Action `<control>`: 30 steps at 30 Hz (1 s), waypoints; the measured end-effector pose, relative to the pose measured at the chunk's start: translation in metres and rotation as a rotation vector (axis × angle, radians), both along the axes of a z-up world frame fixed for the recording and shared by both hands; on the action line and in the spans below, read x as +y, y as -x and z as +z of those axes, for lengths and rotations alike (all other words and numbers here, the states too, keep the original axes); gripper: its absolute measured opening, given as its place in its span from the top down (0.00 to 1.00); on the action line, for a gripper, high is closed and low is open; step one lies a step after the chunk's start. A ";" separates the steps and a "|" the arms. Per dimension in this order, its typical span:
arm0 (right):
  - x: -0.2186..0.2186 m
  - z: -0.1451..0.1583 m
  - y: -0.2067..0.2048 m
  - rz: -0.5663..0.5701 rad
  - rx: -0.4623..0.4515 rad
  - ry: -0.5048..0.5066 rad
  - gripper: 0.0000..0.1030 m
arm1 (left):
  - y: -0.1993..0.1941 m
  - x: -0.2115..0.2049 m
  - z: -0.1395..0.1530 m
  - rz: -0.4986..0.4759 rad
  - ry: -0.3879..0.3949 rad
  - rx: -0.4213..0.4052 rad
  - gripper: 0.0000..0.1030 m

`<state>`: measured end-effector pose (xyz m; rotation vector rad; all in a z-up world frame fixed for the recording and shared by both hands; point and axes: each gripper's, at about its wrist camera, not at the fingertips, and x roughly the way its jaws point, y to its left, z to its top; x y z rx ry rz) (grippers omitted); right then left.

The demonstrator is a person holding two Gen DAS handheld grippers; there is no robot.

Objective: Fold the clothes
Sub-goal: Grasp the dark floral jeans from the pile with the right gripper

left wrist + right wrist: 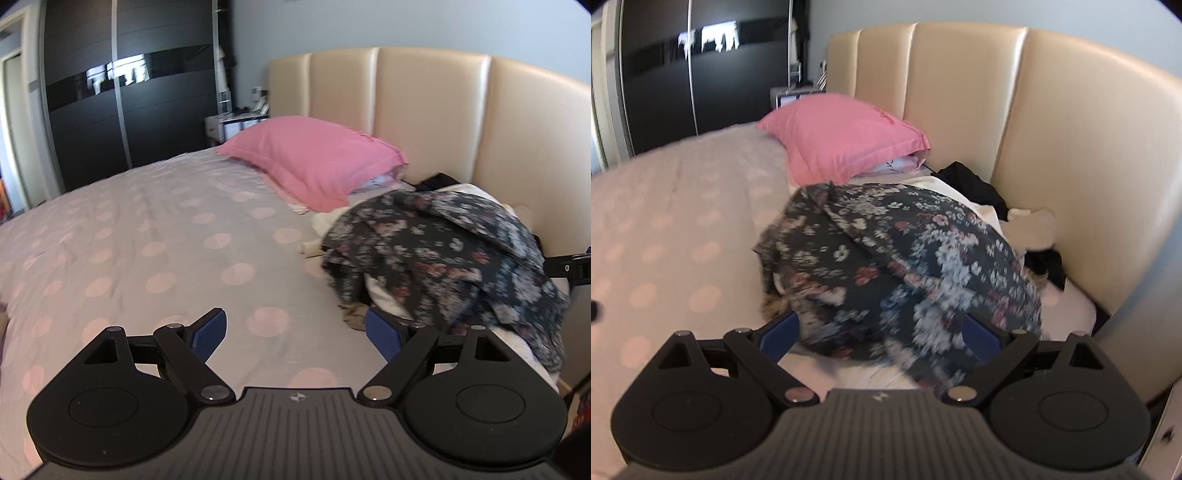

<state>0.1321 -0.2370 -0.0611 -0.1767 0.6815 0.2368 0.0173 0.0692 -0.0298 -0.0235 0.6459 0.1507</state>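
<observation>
A bed point(129, 236) with a pink-dotted sheet is seen against a cream padded headboard point(424, 122). A pink pillow point(314, 158) lies near it. A dark floral garment point(886, 258) is heaped beside the pillow, over white clothes point(384, 295). The left gripper point(295, 332) is held wide open and empty above the sheet. The right gripper point(882, 332) is spread wide around the garment's near edge.
</observation>
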 end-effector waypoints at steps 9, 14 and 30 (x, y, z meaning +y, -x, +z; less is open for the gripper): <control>-0.002 -0.040 -0.087 -0.014 -0.025 0.182 0.19 | -0.009 0.048 -0.020 0.109 0.002 0.038 0.20; -0.001 -0.054 -0.110 0.011 -0.015 0.216 0.17 | -0.014 0.063 -0.029 0.121 0.003 0.068 0.20; 0.022 -0.040 -0.101 0.110 0.052 0.200 0.97 | -0.004 0.094 -0.026 0.124 0.003 0.123 0.21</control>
